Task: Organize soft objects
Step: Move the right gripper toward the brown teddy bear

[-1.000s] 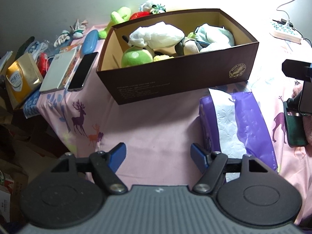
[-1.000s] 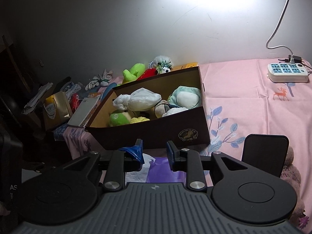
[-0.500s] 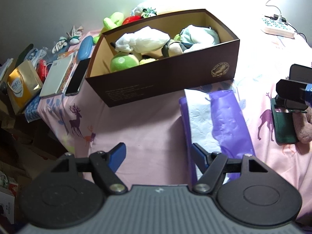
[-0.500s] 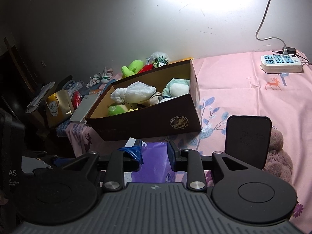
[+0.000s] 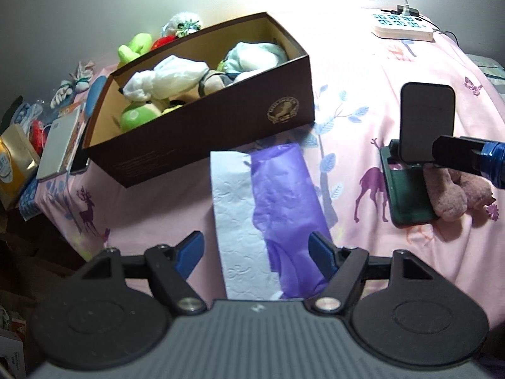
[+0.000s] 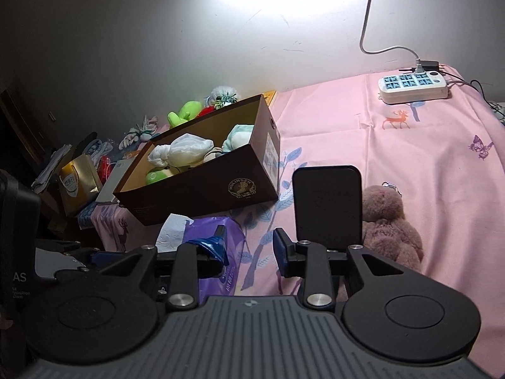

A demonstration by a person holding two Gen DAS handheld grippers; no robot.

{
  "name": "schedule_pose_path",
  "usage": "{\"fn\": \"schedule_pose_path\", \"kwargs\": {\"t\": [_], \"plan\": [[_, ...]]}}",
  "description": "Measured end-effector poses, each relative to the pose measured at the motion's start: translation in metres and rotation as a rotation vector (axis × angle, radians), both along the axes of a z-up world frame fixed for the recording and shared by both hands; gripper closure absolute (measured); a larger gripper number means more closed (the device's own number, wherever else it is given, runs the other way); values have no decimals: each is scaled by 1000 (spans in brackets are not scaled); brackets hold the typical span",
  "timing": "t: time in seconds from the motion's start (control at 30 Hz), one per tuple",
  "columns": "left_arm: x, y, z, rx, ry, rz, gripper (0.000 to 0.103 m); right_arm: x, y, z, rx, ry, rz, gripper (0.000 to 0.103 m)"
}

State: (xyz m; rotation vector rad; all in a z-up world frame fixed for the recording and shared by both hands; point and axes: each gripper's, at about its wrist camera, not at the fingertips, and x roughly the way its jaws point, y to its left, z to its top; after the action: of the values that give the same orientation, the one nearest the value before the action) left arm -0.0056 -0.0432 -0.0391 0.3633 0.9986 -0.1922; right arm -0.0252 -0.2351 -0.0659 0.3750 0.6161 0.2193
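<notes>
**Tissue pack under the left jaws, plush toy beside the right ones**

The left gripper point(image 5: 255, 249) has its jaws spread wide, and the purple tissue pack point(image 5: 284, 202) lies on the pink cloth point(image 5: 157, 214) directly between and beyond them; the pads do not touch it. A white tissue sheet point(image 5: 233, 208) covers the left part of the pack.

The right gripper point(image 6: 249, 246) is opening its jaws, and nothing is between them, only the cloth. The pack is just to the left of its left finger. On the right side, a black phone stand point(image 6: 328, 202) rises just behind the right finger, and the brown plush toy point(image 6: 388, 221) lies against the stand, partly hidden by it.

Further back, the brown box point(image 5: 202, 126) stands close behind the pack, already holding several soft toys. More toys, a gold bag point(image 6: 75, 183) and books are left of the box. A white power strip point(image 6: 413, 87) lies far right, near the wall.
</notes>
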Motion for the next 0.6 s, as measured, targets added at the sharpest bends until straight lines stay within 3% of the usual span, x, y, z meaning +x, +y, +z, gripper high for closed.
{"fn": "schedule_pose_path", "kwargs": {"t": [0.6], "plan": [[-6,-84,-21,-6,96,-220,29,-28,-70,-23,39,86,-189,86]]}}
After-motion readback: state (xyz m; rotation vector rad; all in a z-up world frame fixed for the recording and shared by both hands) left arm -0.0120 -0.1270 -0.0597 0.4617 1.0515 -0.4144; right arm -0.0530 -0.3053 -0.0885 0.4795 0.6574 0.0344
